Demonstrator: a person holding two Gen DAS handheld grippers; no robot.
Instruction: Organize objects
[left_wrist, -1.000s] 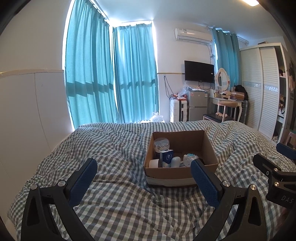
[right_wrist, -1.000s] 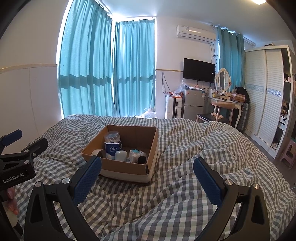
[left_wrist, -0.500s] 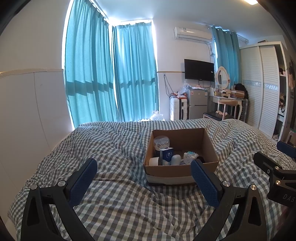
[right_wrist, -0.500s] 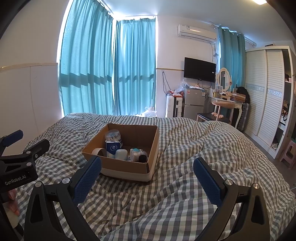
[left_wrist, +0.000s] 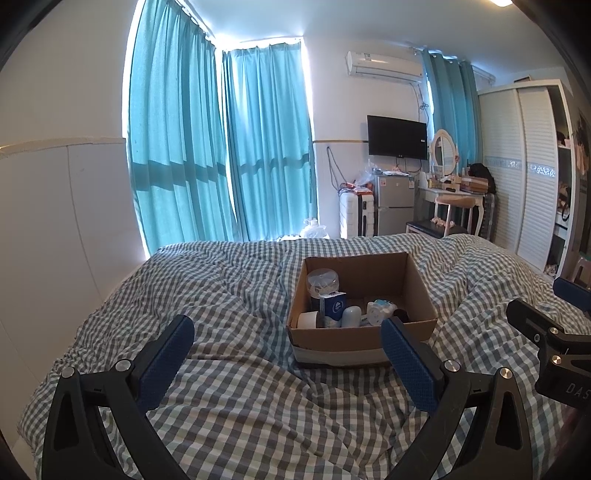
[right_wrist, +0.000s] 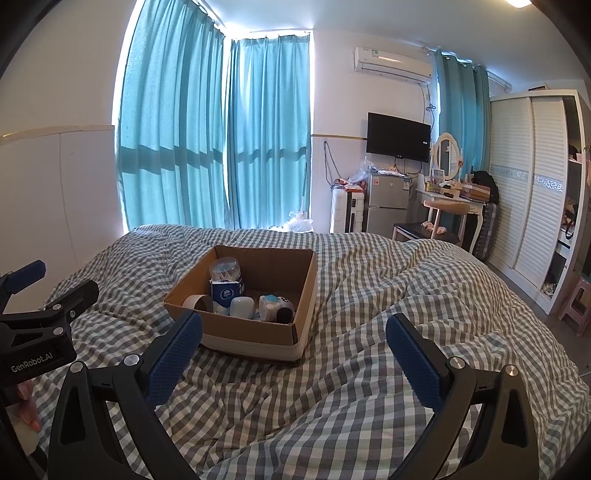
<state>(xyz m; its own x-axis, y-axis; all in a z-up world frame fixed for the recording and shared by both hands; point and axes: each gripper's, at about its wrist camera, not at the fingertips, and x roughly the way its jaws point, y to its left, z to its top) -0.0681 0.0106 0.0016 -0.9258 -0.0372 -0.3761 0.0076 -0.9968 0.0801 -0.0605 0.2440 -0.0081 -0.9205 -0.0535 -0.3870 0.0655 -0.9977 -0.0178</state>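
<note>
An open cardboard box rests on the checked duvet. Inside stand a clear round tub, a blue-and-white carton, a roll of tape, a small white case and a white-and-teal item. My left gripper is open and holds nothing, a little short of the box. My right gripper is open too, to the right of the box's near corner.
Teal curtains cover the windows beyond the bed. A small fridge, a dressing table with a stool and a white wardrobe line the far right. A white wall panel borders the bed's left side.
Both grippers have drifted slightly, so the box sits marginally lower and closer in view. Nothing was taken hold of or let go.
</note>
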